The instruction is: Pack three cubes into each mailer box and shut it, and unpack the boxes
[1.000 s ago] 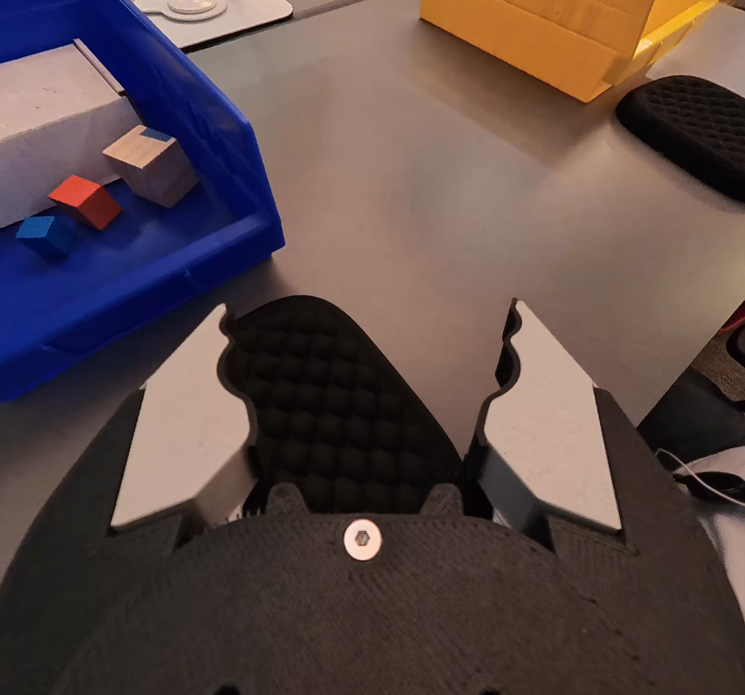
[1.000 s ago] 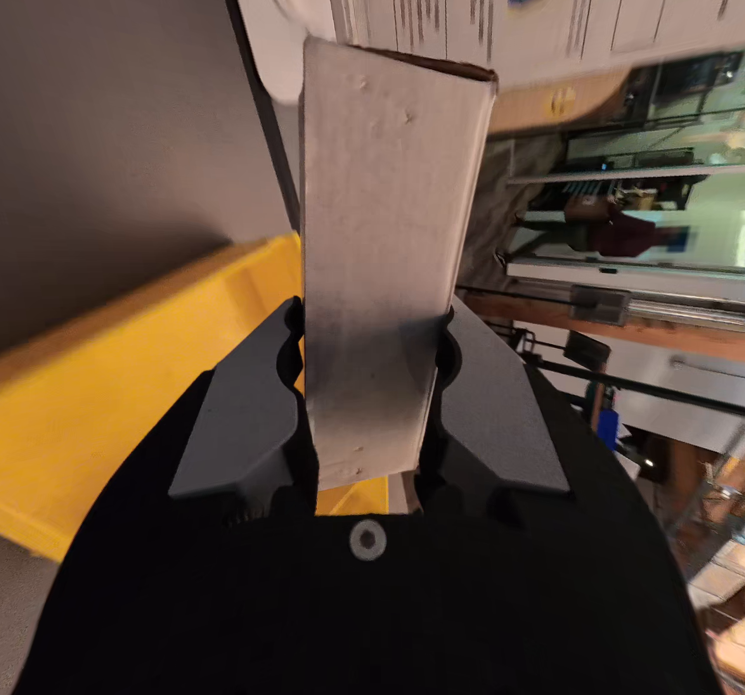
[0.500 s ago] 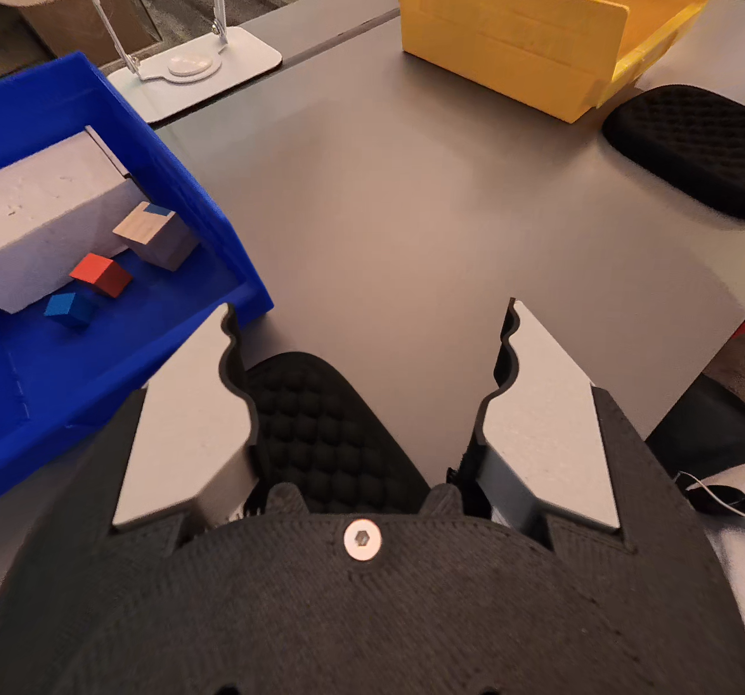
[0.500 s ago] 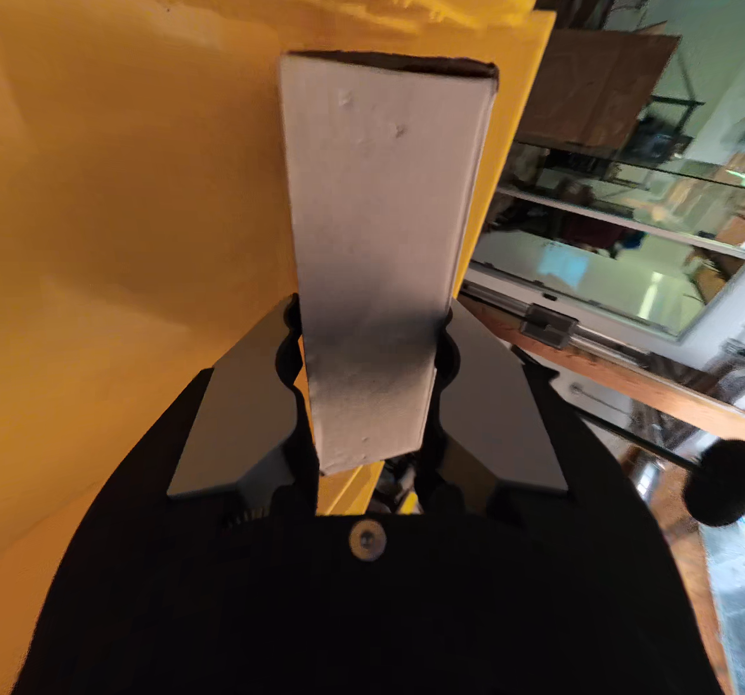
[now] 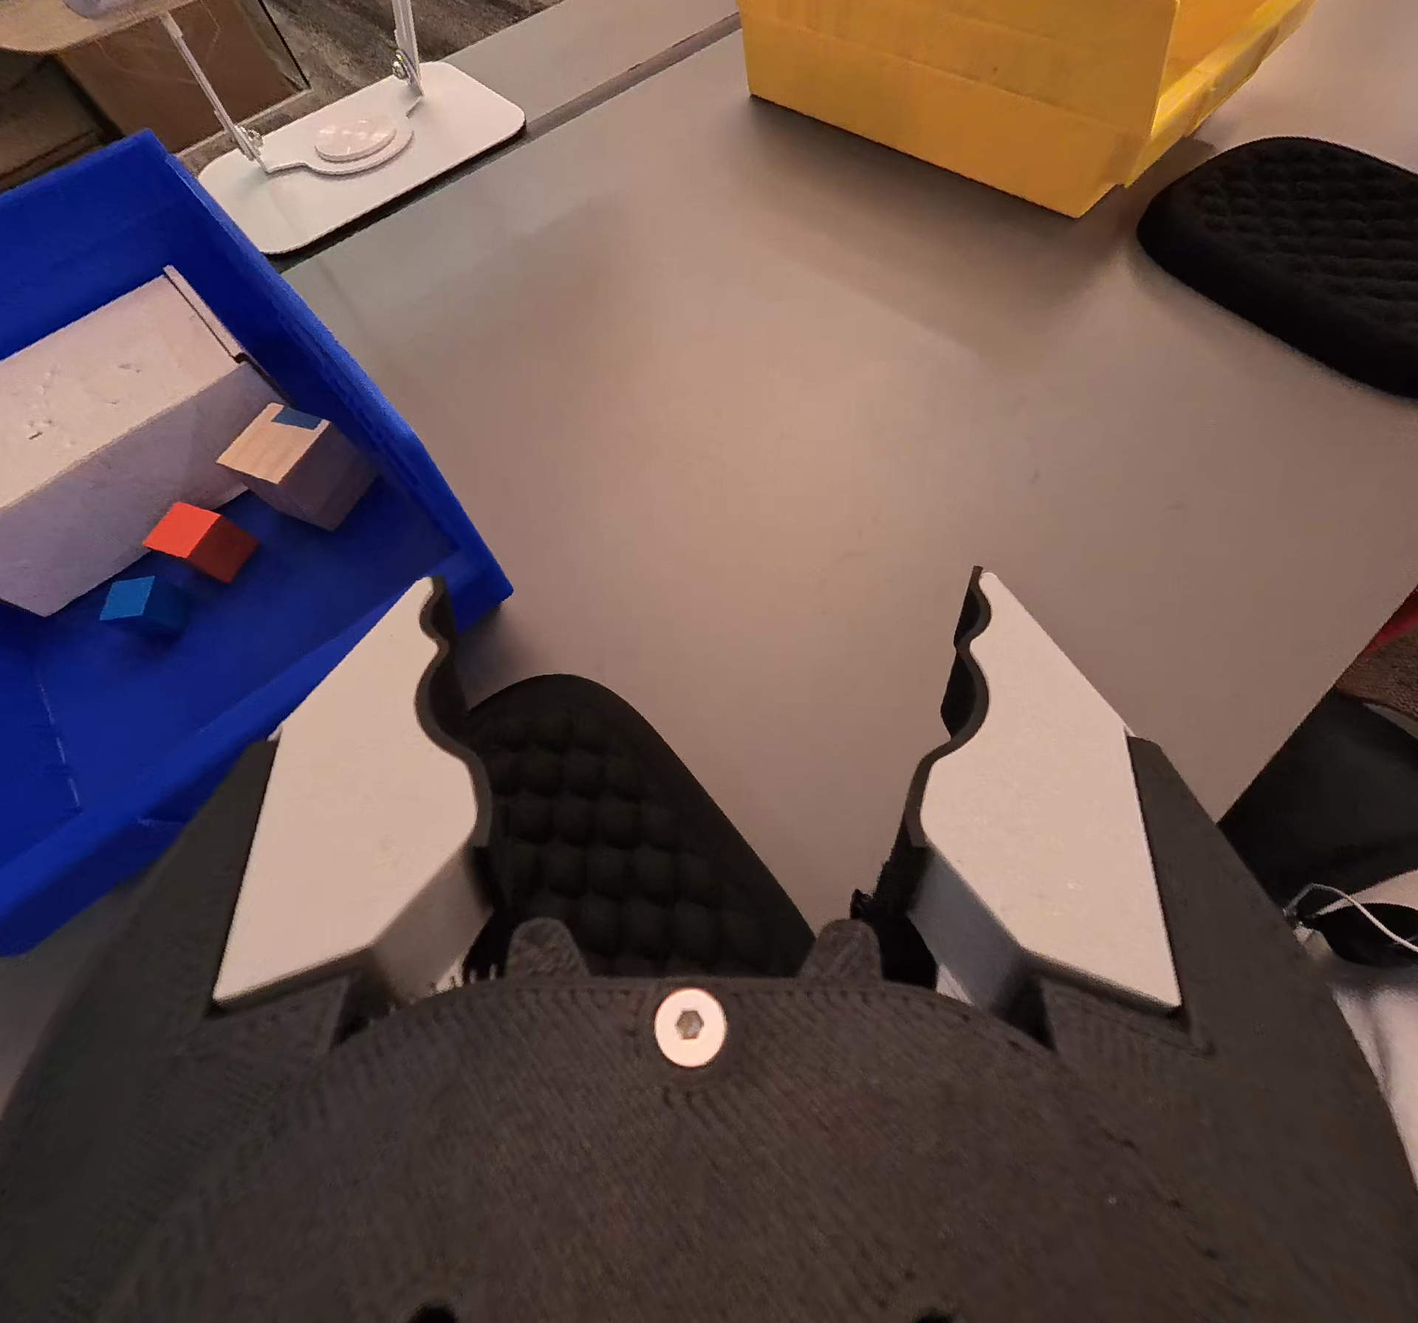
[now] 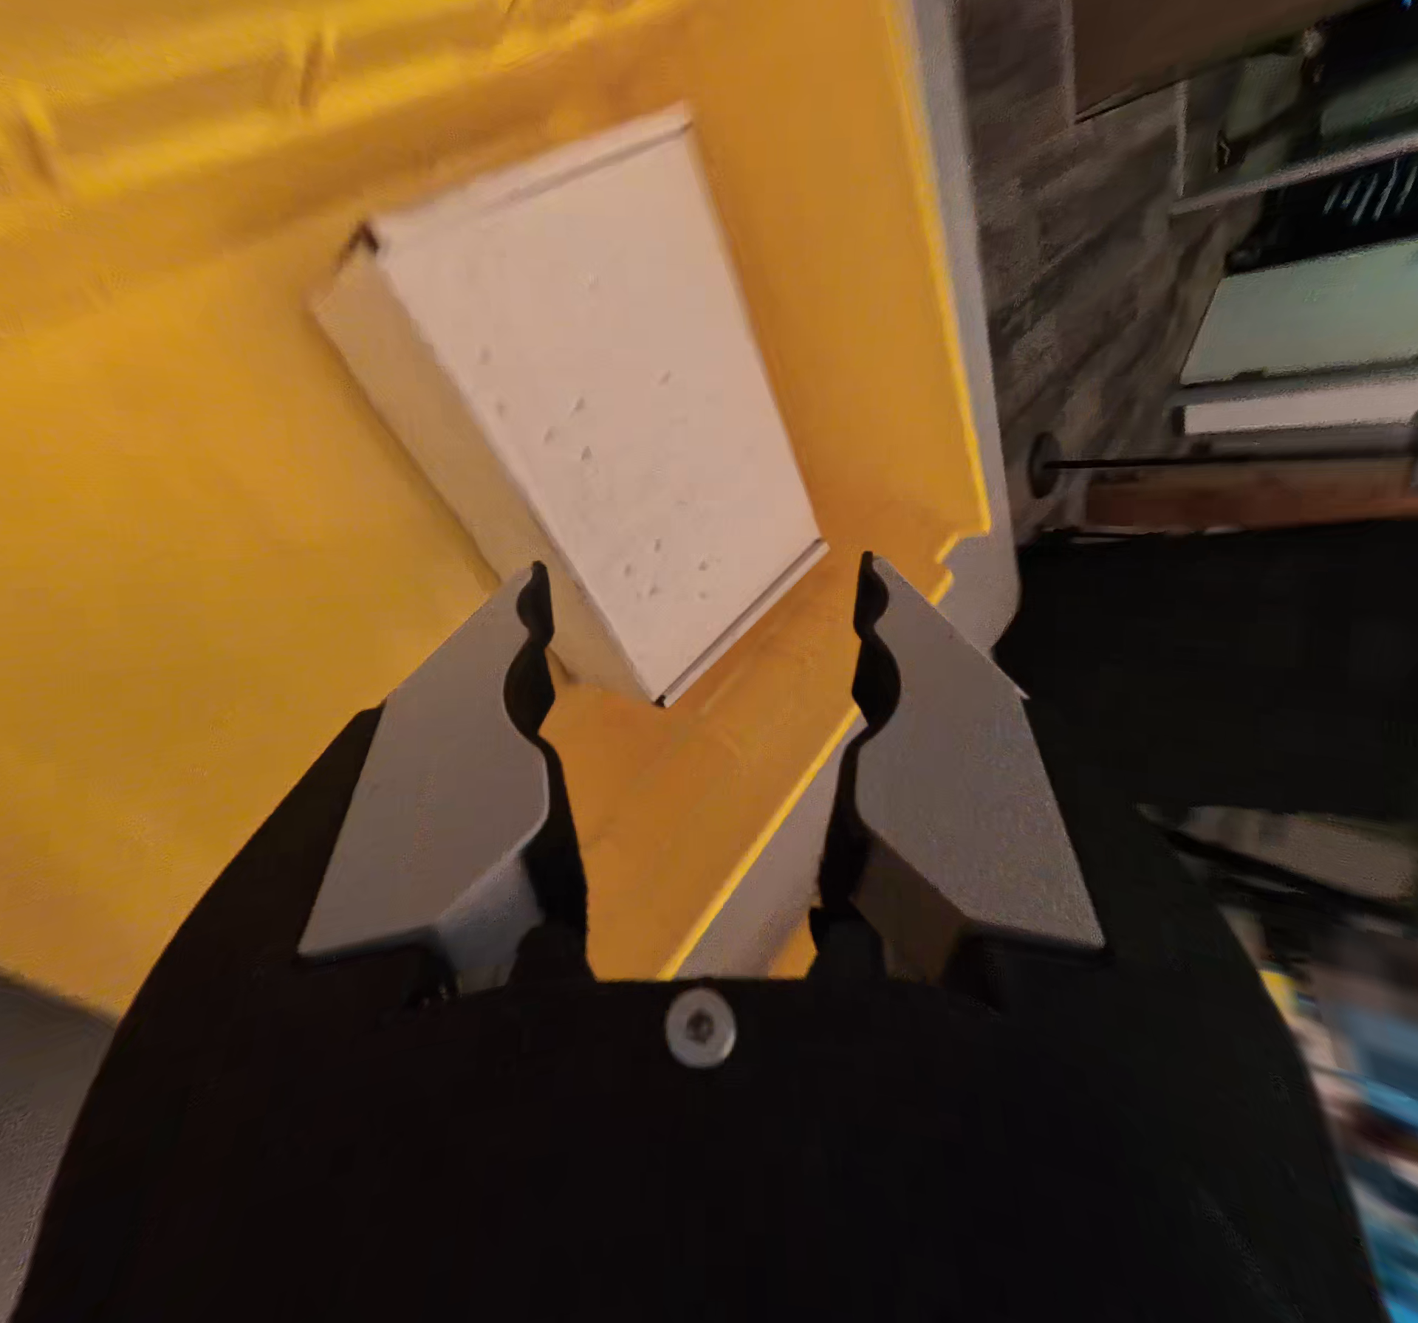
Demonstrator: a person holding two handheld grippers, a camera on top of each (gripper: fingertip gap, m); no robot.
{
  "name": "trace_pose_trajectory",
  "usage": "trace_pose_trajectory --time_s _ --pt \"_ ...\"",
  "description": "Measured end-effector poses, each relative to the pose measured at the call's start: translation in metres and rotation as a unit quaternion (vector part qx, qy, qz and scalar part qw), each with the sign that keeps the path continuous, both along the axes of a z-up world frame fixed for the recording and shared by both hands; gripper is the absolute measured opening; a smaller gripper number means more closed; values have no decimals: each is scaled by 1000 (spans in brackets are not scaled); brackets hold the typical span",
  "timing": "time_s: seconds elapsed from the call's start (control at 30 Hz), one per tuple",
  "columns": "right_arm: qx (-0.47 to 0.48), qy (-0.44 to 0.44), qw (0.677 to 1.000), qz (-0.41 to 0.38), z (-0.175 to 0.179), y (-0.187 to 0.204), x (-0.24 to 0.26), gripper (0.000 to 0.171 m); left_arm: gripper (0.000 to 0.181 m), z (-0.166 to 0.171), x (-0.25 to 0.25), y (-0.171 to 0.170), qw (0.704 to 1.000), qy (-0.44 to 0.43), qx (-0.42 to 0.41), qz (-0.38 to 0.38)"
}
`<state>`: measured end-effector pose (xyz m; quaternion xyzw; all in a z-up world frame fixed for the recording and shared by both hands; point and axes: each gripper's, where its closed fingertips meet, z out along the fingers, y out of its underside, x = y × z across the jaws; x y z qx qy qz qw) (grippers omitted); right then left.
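In the right wrist view a shut white mailer box (image 6: 606, 396) lies on the floor of the yellow bin (image 6: 192, 481). My right gripper (image 6: 702, 573) is open and empty just above the box's near corner. In the left wrist view my left gripper (image 5: 702, 580) is open and empty above the grey table, over a black pad (image 5: 614, 810). To its left the blue bin (image 5: 361, 404) holds another white mailer box (image 5: 100, 419), a wooden cube (image 5: 295, 465), a red cube (image 5: 201, 540) and a blue cube (image 5: 146, 602). The yellow bin (image 5: 959, 59) stands at the far right.
A second black quilted pad (image 5: 1304, 251) lies on the table's right side. A white lamp base (image 5: 361, 151) stands beyond the blue bin at the table's far edge. The grey table (image 5: 729, 381) stretches between the two bins. Cables lie off the right edge.
My right gripper has opened and let go of the white mailer box, which now lies in the yellow bin. My left gripper has drawn back and up a little, staying open.
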<state>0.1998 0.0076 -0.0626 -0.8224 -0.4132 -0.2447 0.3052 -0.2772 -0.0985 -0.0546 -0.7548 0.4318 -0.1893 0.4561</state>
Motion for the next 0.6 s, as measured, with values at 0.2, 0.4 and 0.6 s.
trace_pose_trajectory --time_s 0.2,0.4,0.6 --pt "11 227 937 -266 7 -53 61 79 127 0 -9 0 1000 -11 0 2" --pt "-92 282 861 -414 -49 -100 68 11 126 5 -13 1 1000 -25 4 4" --pt "-64 304 829 -466 -49 -114 55 11 125 4 -24 6 1000 -22 9 18"
